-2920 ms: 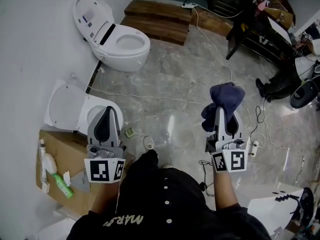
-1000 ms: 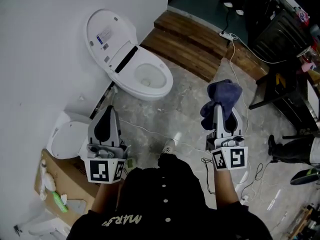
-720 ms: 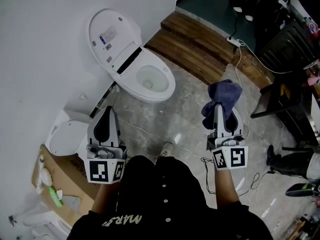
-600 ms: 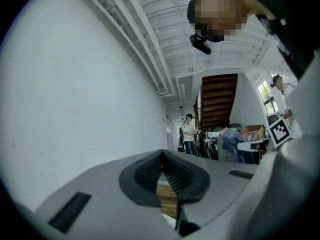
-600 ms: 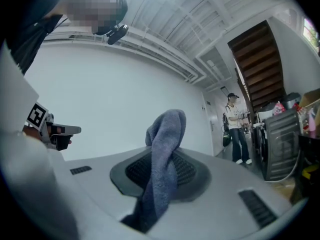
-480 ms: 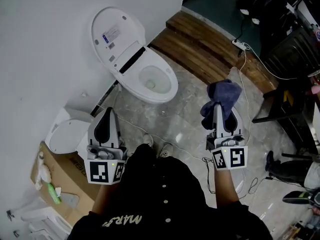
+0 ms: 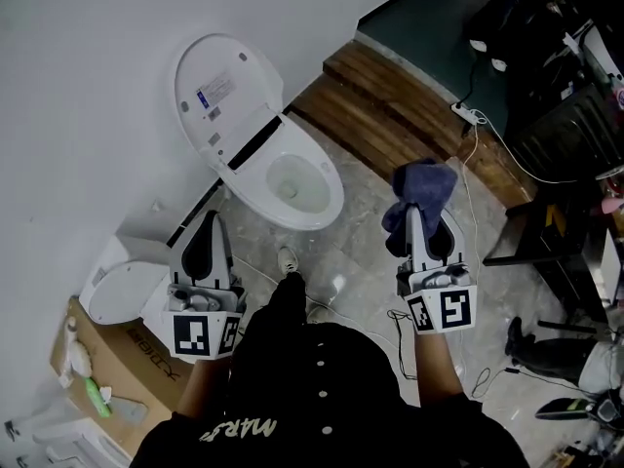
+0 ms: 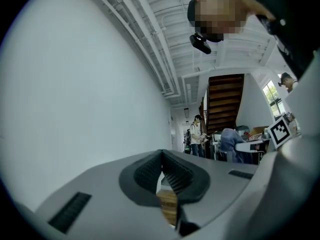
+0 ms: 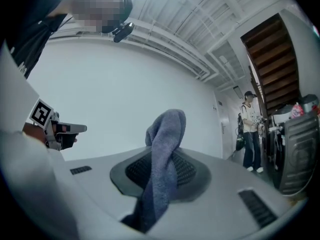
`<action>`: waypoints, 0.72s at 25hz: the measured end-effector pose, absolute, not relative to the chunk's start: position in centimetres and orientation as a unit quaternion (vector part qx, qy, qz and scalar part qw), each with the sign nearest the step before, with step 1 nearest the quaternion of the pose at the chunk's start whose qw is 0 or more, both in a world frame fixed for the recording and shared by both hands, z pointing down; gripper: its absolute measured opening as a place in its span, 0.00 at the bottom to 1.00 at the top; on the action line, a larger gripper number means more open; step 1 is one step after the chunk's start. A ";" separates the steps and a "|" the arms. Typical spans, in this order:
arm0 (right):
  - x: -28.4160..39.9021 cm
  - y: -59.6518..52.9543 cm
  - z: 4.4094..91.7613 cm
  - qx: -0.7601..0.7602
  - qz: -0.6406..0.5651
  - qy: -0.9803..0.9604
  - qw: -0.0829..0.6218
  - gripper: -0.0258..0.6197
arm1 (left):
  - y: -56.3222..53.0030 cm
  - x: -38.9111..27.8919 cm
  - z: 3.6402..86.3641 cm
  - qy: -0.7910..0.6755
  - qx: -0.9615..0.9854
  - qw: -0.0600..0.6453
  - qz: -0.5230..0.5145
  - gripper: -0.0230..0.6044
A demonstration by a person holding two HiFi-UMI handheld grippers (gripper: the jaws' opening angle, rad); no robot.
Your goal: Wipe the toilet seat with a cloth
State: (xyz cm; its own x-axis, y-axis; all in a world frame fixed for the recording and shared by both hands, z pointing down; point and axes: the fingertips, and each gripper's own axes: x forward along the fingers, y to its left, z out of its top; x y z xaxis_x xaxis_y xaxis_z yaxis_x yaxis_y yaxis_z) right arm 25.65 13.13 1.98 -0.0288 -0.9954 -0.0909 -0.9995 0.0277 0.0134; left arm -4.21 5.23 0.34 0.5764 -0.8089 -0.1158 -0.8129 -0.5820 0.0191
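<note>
Right gripper view: cloth point(image 9: 165, 134) pinched between right gripper point(image 9: 161, 171) jaws.

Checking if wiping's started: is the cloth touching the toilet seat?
Apart. Head view shows floor between the cloth in the right gripper and the toilet seat.

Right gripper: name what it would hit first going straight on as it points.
Probably the white wall: the right gripper, shut on the cloth, faces it with nothing between, though depth is unclear.
</note>
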 end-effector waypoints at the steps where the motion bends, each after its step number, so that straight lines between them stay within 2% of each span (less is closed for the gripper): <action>1: 25.8 11.9 2.0 -0.696 0.036 0.717 0.026 0.15 | 4.0 -4.0 0.4 0.457 -0.888 0.017 0.057 0.05; 18: 23.5 -7.0 6.2 -0.666 0.002 0.745 -0.041 0.15 | -13.1 -3.8 2.7 0.445 -0.895 -0.010 0.031 0.05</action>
State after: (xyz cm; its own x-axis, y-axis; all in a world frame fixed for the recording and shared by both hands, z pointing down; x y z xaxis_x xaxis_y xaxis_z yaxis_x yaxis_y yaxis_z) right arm 23.46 -7.02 6.16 -0.1101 -0.9922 0.0584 -0.9919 0.1134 0.0569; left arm -3.81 -13.08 2.66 0.6020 -0.7972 -0.0462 -0.7960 -0.6036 0.0448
